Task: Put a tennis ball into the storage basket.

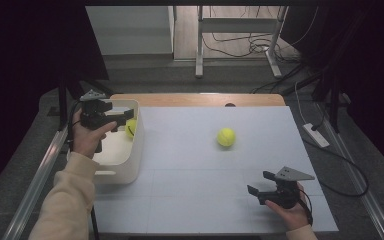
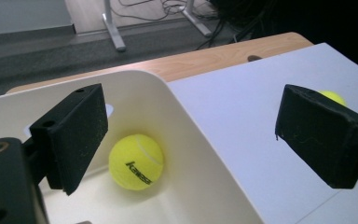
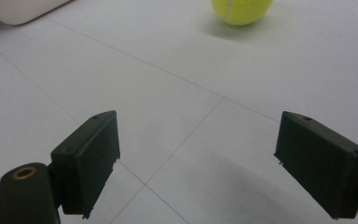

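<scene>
Both tongs gape wide, empty. The ball (image 1: 226,137) at frame centre is light, springy, fuzzy, prone to rolling; grip across its middle.

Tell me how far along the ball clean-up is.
Done: one tennis ball lies in the white bin. In hand: nothing; the left gripper is over the bin with its jaws open and empty, and the right gripper is open near the table's front edge. Left: the second tennis ball, out on the white tabletop.
</scene>
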A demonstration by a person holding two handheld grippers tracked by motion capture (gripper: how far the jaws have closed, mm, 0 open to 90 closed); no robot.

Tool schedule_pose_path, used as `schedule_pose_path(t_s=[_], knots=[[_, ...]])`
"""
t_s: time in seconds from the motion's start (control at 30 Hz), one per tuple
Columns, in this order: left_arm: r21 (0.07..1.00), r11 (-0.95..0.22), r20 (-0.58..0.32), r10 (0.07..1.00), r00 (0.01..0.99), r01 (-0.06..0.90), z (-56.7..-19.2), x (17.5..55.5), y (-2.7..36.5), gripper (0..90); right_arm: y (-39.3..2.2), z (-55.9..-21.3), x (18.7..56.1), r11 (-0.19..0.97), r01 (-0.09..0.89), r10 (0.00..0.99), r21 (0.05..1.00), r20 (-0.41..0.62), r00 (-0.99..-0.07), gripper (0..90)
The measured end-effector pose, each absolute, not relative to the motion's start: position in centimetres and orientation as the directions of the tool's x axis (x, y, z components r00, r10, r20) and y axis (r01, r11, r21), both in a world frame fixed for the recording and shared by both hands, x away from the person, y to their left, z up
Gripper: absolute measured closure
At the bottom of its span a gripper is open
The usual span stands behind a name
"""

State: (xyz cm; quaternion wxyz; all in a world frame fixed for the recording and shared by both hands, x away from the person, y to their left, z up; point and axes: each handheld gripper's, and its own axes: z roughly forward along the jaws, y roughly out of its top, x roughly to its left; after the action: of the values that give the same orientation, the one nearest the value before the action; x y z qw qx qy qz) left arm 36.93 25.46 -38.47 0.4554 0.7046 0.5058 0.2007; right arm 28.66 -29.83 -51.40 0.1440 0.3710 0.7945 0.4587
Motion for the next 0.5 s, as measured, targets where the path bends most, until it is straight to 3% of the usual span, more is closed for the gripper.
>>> schedule_pose_path(t_s=[0.5], knots=[[0.851,-0.114,-0.187,0.846,0.499,0.513,-37.9,35.1,23.5,10.0,-29.8,-51.4,28.8,0.302,0.459,0.722,0.836,0.114,-0.683,13.6]])
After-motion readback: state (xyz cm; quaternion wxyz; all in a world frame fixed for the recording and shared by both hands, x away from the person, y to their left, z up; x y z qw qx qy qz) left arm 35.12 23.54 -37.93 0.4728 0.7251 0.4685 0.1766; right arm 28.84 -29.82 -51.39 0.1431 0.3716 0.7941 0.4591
